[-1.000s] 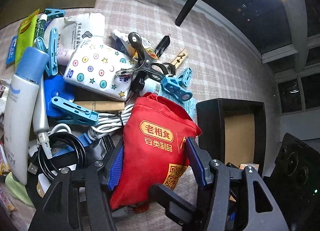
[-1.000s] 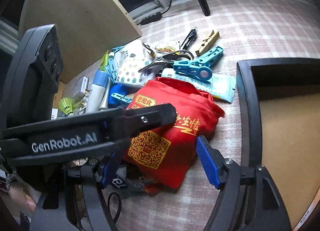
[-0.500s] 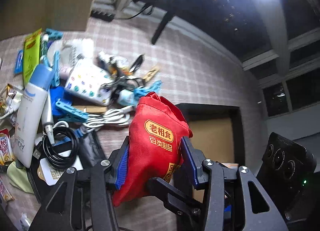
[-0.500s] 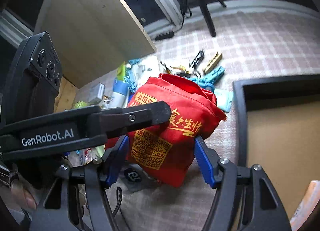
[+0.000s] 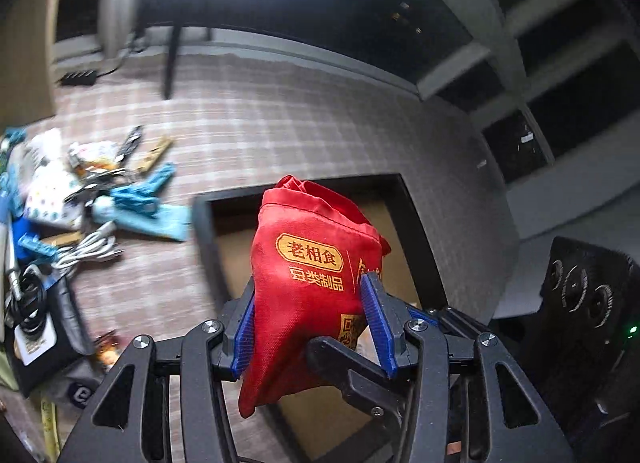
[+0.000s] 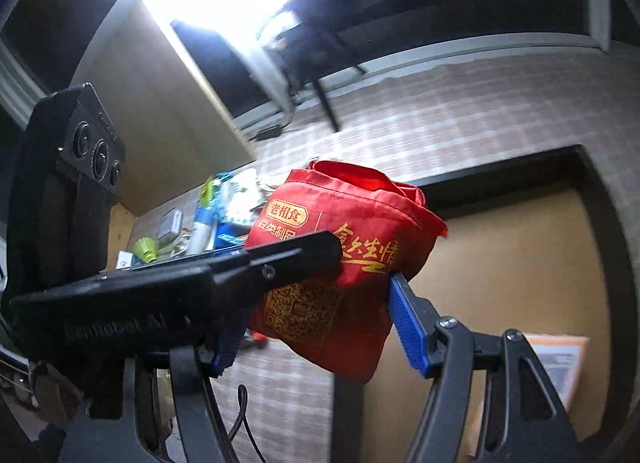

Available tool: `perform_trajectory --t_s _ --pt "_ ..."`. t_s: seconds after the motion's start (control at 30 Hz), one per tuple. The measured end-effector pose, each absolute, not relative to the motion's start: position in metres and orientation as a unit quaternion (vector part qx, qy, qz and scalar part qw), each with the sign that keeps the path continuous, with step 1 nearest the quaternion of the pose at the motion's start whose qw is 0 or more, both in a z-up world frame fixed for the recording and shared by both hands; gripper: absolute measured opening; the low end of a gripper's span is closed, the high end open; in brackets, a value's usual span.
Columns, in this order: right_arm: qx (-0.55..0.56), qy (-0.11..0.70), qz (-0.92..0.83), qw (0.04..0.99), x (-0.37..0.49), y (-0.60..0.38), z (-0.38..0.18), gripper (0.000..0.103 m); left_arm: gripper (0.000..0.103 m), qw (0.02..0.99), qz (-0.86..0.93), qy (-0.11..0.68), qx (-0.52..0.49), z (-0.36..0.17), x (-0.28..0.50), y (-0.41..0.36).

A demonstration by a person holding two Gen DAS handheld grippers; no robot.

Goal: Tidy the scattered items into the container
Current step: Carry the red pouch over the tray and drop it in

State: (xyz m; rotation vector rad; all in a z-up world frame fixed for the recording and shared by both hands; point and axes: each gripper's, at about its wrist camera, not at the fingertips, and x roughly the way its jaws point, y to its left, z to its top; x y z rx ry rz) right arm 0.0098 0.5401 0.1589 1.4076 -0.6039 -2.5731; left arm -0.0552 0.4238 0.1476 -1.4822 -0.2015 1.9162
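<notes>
Left wrist view: the left gripper (image 5: 314, 327) clasped a red fabric pouch (image 5: 312, 275) printed with gold Chinese characters and a QR code, its blue pads (image 5: 378, 323) pressing the cloth on both sides. Its jaws had just been opening slightly, with the pouch between them and still pinched. The pouch hung clear of the checked tablecloth (image 5: 280, 127), in front of and above the black-rimmed container (image 5: 416, 219) with a brown floor. To the left on the cloth lay the remaining clutter: a blue plastic clip (image 5: 140, 193), a wooden clothespin (image 5: 154, 153), a white cable (image 5: 90, 247), a coiled black cable (image 5: 28, 299) and a star-patterned packet (image 5: 48, 191), all blurred.

Right wrist view: the right gripper (image 6: 316, 323) straddled the same red pouch (image 6: 340, 263). Its right blue pad (image 6: 406, 327) touched the pouch's edge; the left pad was largely hidden behind the black finger of the other gripper (image 6: 288, 255), which crossed in front. The right jaws, spread wide, had just been closing a little, and both pads lay against the bulging pouch, grasping it. The pouch was held over the near-left corner of the container (image 6: 592, 191), whose brown floor carried an orange packet (image 6: 560, 367) at lower right. Behind the pouch, scattered items, among them a white tube (image 6: 202, 229), lay out of focus.
</notes>
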Motion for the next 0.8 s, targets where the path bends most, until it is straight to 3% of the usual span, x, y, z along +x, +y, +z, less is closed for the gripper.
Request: perform_trajectory --t_s 0.37,0.57,0.8 --pt "0.444 -0.133 -0.886 -0.012 0.056 0.58 0.176 0.066 0.052 0.355 0.757 -0.05 -0.546 0.17 -0.025 0.431" --pt "0.434 -0.138 -0.89 0.01 0.059 0.574 0.179 0.066 0.052 0.322 0.775 -0.066 -0.54 0.173 -0.03 0.387" --pt "0.414 -0.081 -0.903 0.083 0.054 0.53 0.183 0.066 0.053 0.256 0.808 -0.067 -0.527 0.174 -0.027 0.302"
